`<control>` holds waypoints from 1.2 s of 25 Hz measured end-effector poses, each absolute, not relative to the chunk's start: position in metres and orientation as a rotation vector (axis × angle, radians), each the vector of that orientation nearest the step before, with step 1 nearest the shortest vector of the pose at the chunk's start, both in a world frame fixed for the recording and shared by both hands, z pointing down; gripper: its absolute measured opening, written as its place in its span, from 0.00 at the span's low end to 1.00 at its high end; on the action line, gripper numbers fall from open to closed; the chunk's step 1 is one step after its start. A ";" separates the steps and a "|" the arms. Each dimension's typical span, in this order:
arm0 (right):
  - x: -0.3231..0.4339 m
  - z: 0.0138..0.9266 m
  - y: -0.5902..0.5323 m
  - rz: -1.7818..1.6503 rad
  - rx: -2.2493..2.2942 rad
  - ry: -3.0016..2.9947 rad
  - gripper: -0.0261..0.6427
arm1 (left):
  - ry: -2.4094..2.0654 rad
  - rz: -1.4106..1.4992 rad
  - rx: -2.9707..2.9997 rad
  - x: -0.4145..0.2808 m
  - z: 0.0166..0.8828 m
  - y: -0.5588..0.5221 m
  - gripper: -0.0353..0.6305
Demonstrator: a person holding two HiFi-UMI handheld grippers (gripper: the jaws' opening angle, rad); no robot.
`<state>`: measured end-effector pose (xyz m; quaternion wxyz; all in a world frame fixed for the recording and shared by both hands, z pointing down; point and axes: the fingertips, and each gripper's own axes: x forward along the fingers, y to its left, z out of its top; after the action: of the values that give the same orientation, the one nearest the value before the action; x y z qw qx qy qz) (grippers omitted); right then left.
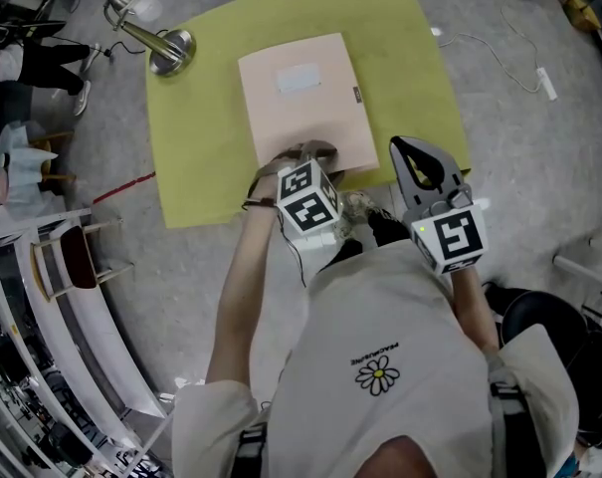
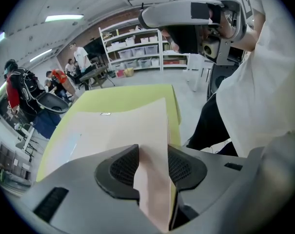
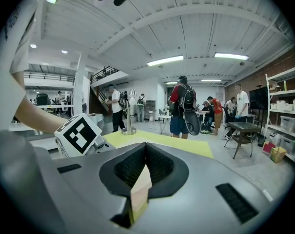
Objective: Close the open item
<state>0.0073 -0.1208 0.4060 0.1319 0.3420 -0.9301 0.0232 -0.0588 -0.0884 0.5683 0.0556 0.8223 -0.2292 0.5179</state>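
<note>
A pale pink folder [image 1: 301, 98] lies flat and closed on the yellow-green table [image 1: 201, 157]. My left gripper [image 1: 302, 155] sits at the folder's near edge. In the left gripper view the folder [image 2: 113, 130] runs back between the jaws of the left gripper [image 2: 153, 155], which stand apart on either side of its near edge. My right gripper [image 1: 412, 152] hovers at the table's near right corner, just right of the folder. In its own view the right gripper [image 3: 146, 147] has its tips together with nothing held.
A silver desk lamp [image 1: 146, 28] stands on the table's far left corner. A white cable [image 1: 500, 38] lies on the floor at the right. Chairs [image 1: 72, 257] stand to the left. Several people [image 3: 184, 106] stand beyond the table.
</note>
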 end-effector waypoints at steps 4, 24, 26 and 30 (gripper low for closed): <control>0.006 0.405 -0.119 0.067 0.990 -2.709 0.06 | -0.697 1.575 2.494 -0.058 0.568 -0.087 0.29; 0.013 0.406 -0.117 0.058 1.004 -2.703 0.06 | -0.444 1.565 2.412 -0.047 0.580 -0.063 0.67; 0.016 0.407 -0.118 0.065 1.014 -2.697 0.06 | -0.496 1.559 2.436 -0.048 0.580 -0.067 0.59; 0.016 0.409 -0.117 0.070 1.007 -2.696 0.06 | -0.528 1.494 2.444 -0.047 0.577 -0.068 0.59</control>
<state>0.0162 -0.1170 0.4094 0.1311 0.3467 -0.9284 0.0242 -0.0469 -0.0680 0.5766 0.1141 0.8335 -0.1800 0.5097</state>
